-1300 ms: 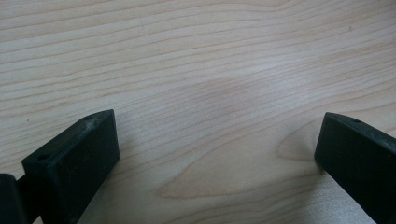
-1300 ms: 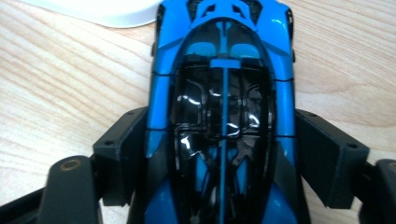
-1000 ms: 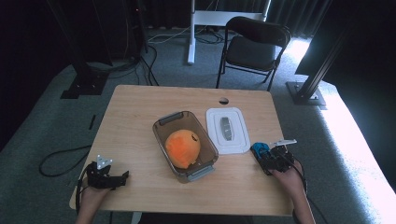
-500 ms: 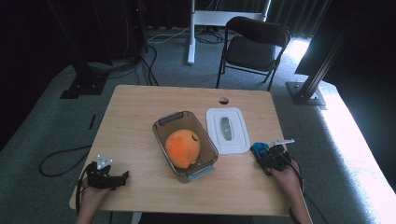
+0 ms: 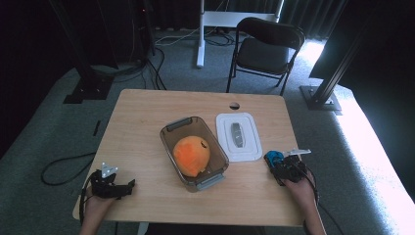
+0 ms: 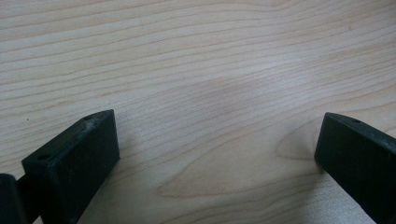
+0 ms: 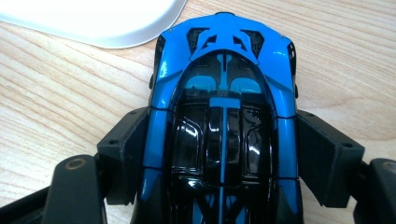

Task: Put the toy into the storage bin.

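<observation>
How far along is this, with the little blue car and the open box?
Looks early. Done: the white lid lies off beside the clear container, which holds an orange plush toy. In hand: the right gripper has just been closing and its jaws press the sides of the blue toy car, on the table. The left gripper rests open. Probably left: putting the car in and lidding.

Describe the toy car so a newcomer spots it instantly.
Start at the wooden table, then find the white lid right of the clear container. Just off the lid's near right corner sits the toy car, between the right gripper jaws: the one glossy blue-and-black thing.
</observation>
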Tool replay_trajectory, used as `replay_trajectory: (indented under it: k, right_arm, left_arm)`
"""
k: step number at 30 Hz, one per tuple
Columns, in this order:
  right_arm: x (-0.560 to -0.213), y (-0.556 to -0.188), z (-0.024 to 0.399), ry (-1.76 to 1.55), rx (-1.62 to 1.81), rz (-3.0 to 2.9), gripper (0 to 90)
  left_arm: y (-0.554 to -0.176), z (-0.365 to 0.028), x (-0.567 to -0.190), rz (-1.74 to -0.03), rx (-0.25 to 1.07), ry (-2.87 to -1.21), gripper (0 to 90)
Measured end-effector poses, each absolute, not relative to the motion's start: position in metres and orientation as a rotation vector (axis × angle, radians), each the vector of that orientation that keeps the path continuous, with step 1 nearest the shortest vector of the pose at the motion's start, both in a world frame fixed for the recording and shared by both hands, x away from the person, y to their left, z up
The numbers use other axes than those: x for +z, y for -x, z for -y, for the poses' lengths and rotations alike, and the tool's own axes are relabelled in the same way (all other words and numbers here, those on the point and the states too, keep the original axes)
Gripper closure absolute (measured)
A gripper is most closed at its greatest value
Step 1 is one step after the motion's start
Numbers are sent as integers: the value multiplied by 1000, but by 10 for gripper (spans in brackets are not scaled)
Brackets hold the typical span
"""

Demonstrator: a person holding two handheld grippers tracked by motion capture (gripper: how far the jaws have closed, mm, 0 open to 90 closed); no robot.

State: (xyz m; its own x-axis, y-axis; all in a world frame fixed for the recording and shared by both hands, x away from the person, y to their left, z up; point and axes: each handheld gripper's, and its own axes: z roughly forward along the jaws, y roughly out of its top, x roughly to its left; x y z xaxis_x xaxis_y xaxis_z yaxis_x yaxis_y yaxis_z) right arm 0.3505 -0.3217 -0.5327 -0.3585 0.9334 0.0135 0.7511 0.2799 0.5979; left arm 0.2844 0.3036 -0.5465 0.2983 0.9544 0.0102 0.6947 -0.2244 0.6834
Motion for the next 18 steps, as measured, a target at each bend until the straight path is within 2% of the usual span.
replay_trajectory:
  k: [18]
  right_arm:
    - [-505, -348, 316, -1533, 773, -2214, 252]
  left_arm:
    - [-285, -304, -547, -1461, 590, -1999, 2]
